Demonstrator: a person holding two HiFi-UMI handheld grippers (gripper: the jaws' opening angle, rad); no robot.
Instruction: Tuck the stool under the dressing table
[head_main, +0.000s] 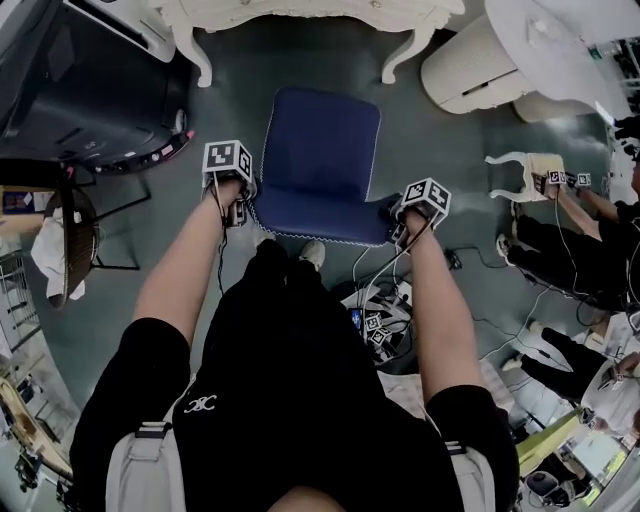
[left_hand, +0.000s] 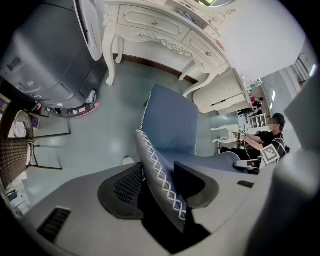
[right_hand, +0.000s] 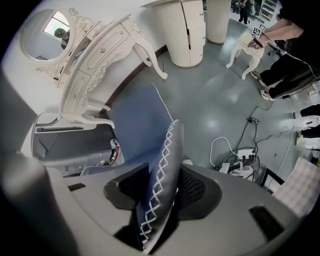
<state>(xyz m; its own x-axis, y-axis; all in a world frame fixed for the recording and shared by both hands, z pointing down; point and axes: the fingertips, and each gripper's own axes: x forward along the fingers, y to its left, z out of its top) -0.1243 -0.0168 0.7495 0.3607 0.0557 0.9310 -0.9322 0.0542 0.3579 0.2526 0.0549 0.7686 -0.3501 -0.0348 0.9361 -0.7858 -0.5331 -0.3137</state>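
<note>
1. Dark blue padded stool seat (head_main: 322, 160): matt cloth, edged with white cross-stitched trim (left_hand: 162, 175).
2. Cream carved dressing table (left_hand: 165, 30): smooth painted wood, slight sheen.
3. Grey floor (head_main: 450, 150): smooth, faintly glossy.
4. Left tongs (left_hand: 161, 185): matt grey plastic, rough black meshed pad.

The person wears a black top (head_main: 290, 380) with short sleeves. It has a small white sign (head_main: 200, 404) on the front. Two pale grey straps (head_main: 148, 462) with dark buckles lie over the top. One pale shoe (head_main: 312, 252) peeks out past the black clothes.

The left tool (head_main: 238, 210) and the right tool (head_main: 400, 232) each have a smooth grey body. Each has two black pads (left_hand: 125, 187) covered in tiny bumps. A white cube (head_main: 228, 160) with black square marks sits on each tool. A thin black cable (head_main: 218, 240) runs from each tool along the arm.
</note>
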